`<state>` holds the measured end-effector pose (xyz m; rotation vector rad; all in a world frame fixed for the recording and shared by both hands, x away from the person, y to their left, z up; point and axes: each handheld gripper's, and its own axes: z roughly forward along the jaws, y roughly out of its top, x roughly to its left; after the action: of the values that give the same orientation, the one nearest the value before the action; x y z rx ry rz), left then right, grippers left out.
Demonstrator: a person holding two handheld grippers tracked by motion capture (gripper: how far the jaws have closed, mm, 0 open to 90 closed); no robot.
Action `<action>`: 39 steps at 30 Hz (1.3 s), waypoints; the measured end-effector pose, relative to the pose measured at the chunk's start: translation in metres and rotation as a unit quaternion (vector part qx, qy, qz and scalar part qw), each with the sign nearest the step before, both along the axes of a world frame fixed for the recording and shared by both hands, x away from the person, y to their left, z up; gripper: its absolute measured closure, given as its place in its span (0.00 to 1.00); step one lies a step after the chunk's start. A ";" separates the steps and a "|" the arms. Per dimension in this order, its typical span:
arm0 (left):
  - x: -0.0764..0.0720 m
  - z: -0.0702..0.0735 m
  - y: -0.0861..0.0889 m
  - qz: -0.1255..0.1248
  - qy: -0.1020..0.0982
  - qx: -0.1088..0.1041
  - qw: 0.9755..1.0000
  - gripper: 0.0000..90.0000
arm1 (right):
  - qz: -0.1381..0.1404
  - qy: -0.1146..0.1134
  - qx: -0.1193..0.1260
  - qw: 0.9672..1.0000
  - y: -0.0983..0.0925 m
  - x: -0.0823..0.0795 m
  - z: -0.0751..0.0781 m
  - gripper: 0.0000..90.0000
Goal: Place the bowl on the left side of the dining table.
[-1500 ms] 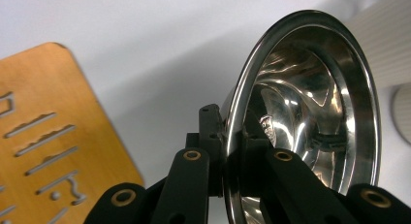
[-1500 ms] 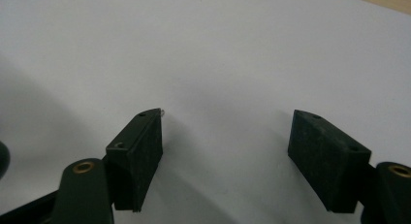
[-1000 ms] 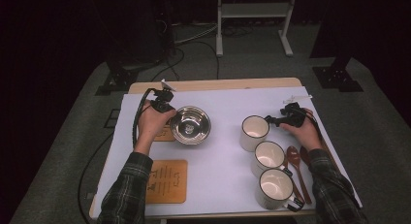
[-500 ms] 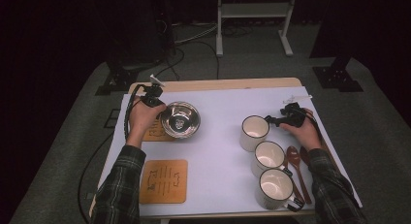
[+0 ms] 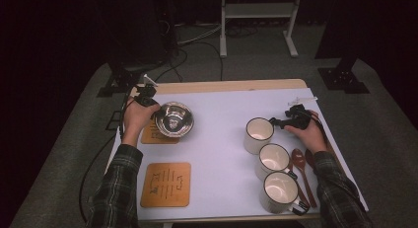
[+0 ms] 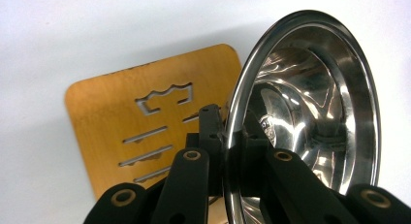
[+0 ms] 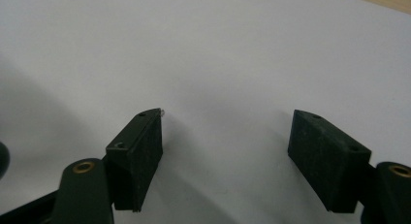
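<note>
Steel bowl (image 5: 173, 119): near the left edge of the white-covered table (image 5: 217, 139), partly over a wooden coaster (image 5: 154, 135), well apart from the mugs at the right. Judged light, rigid, not fragile, but polished and slippery; thin rolled rim the only sensible place to pinch, with risk of swinging or sliding out if tilted. Seen tilted on edge in the left gripper view.

Left gripper (image 6: 227, 136): nearly closed, pads clamped on the bowl's rim (image 6: 228, 151), one pad outside, one inside.

Second coaster (image 5: 166, 184): near the front edge, untouched.

Right gripper (image 7: 225, 151): wide open, nothing between the pads (image 7: 140, 156), only bare white cover beneath; resting just beside the farthest mug (image 5: 259, 135), near the right edge.
</note>
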<state>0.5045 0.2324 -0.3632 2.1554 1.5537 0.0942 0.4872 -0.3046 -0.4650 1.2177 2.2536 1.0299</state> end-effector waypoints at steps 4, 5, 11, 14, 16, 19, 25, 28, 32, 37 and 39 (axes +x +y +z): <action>0.002 -0.002 0.006 0.008 0.003 -0.001 1.000 0.93 | 0.001 -0.001 0.000 1.000 0.000 0.000 0.000 0.30; 0.002 -0.002 0.007 0.010 0.003 0.001 1.000 0.93 | 0.001 -0.001 0.000 1.000 0.000 0.000 0.000 0.30; 0.006 -0.008 0.014 0.017 0.011 0.004 1.000 0.93 | 0.000 0.000 0.000 1.000 0.000 0.000 0.000 0.30; 0.007 -0.011 0.017 0.022 0.013 0.005 1.000 0.93 | 0.000 0.000 0.000 1.000 0.000 0.000 0.000 0.30; 0.007 -0.013 0.020 0.022 0.016 0.006 1.000 0.93 | 0.000 0.000 0.000 1.000 0.000 0.000 0.000 0.30; 0.007 -0.017 0.024 0.028 0.020 0.005 0.999 0.93 | 0.000 0.000 0.000 1.000 0.000 0.000 0.000 0.30; 0.007 -0.022 0.032 0.040 0.020 -0.008 0.999 0.93 | 0.000 0.000 0.000 1.000 0.000 0.000 0.000 0.30; 0.007 -0.023 0.036 0.044 0.021 0.001 0.999 0.93 | 0.000 0.000 0.000 1.000 0.000 0.000 0.000 0.30; 0.007 -0.026 0.039 0.047 0.023 0.004 0.999 0.92 | 0.000 -0.001 -0.001 1.000 0.000 0.000 0.000 0.30; 0.006 -0.031 0.041 0.053 0.026 0.009 0.998 0.91 | 0.000 -0.001 -0.001 1.000 0.000 0.000 0.000 0.30; 0.006 -0.033 0.042 0.050 0.028 0.014 0.998 0.90 | 0.000 -0.001 -0.001 1.000 0.000 0.000 0.000 0.30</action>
<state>0.5104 0.2747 -0.3962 2.1176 1.7026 0.0898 0.4871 -0.3044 -0.4650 1.2168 2.2527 1.0283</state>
